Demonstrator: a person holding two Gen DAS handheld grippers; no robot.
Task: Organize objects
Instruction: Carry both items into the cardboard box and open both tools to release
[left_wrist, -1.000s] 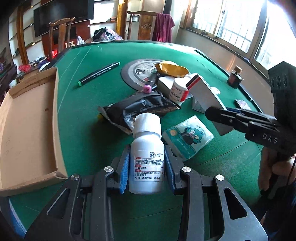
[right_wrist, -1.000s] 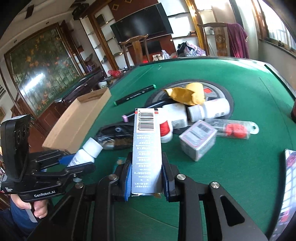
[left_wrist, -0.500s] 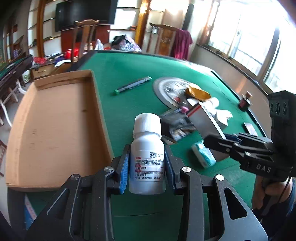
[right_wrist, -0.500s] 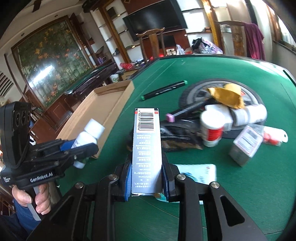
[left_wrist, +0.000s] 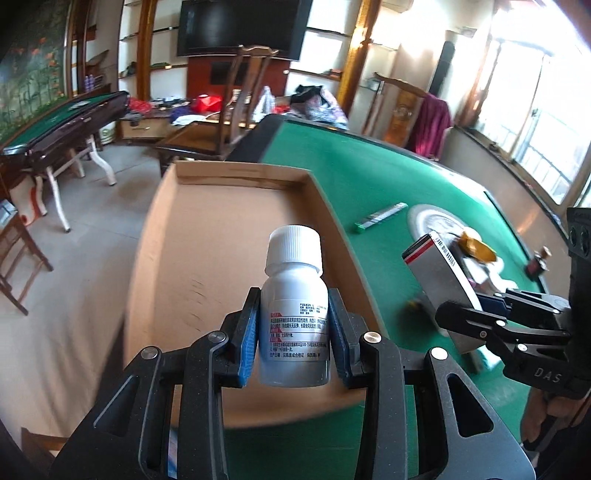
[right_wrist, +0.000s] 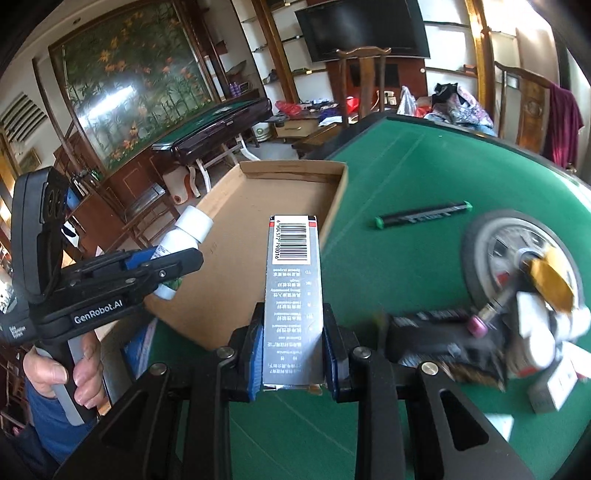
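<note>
You're in a home living room set up as a mahjong/game room. Evidence: green felt mahjong table (right_wrist: 424, 162) with a round centre panel (right_wrist: 517, 243), a second folding game table (right_wrist: 218, 125) by the wall, carved wooden chairs (left_wrist: 243, 96), wall-mounted TV (right_wrist: 362, 26), shelving, a big floral mural (right_wrist: 136, 77), tiled floor, and clothes and bags piled around.

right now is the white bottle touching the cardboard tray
Apart. Right wrist view: the white bottle hangs clamped in the left gripper, above the cardboard tray.
</note>
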